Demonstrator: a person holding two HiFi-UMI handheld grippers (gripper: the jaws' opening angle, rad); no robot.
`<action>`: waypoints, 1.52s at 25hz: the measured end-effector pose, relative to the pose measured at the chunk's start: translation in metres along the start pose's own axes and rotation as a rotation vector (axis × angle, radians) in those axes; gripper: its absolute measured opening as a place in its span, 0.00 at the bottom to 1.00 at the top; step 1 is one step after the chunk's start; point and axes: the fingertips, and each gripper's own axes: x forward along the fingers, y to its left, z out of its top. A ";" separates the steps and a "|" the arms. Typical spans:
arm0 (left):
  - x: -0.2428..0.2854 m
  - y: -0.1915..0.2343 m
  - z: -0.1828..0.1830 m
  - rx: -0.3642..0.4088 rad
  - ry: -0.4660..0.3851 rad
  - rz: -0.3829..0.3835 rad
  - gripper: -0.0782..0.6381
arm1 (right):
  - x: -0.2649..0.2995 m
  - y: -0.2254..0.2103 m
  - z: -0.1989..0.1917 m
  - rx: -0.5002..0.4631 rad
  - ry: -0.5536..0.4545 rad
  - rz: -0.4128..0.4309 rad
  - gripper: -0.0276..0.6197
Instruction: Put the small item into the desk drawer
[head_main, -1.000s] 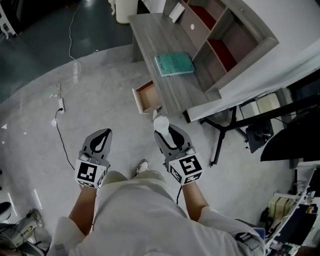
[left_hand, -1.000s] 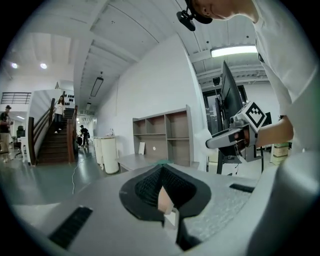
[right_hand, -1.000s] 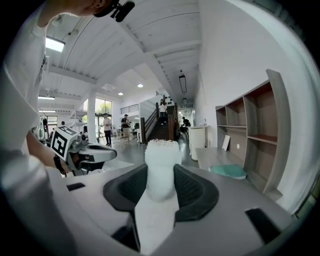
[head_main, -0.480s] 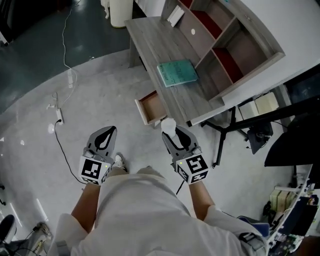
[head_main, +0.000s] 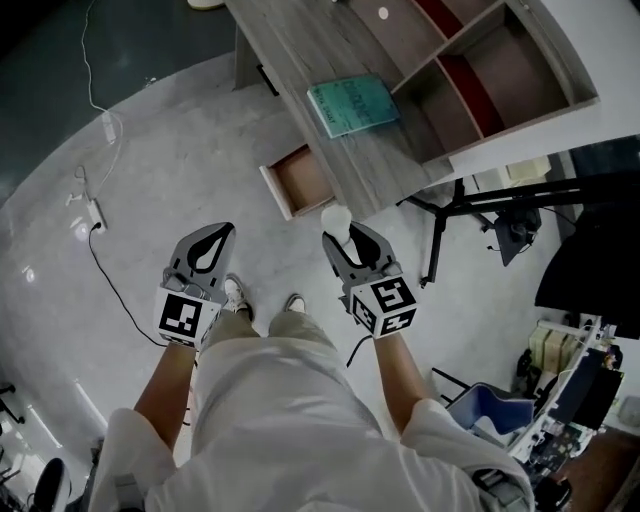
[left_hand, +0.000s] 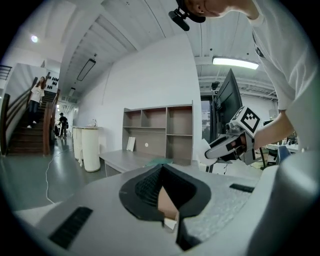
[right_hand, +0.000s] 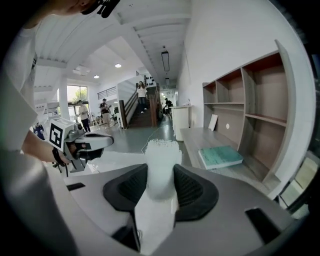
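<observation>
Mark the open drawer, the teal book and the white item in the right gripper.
drawer (head_main: 303, 180): head view, inner bottom.
teal book (head_main: 352, 104): head view, cover middle.
white item (right_hand: 160, 165): right gripper view, textured side.

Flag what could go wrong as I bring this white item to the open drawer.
1. The small white ribbed item stands well above the jaws of the right gripper, gripped only low down; it could tip or slip out.
2. The open wooden drawer juts out just below the grey desk edge, so the gripper may knock that edge going in.
3. A black cable trails on the floor to your left; a step could catch it.
</observation>
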 end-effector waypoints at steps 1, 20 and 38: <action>0.006 0.004 -0.007 -0.009 0.005 -0.007 0.12 | 0.009 -0.002 -0.005 -0.001 0.022 0.003 0.29; 0.025 0.044 -0.115 -0.120 0.077 -0.005 0.12 | 0.173 -0.036 -0.117 0.025 0.274 0.006 0.29; 0.049 0.063 -0.174 -0.087 0.127 -0.032 0.12 | 0.269 -0.072 -0.204 -0.012 0.430 -0.015 0.29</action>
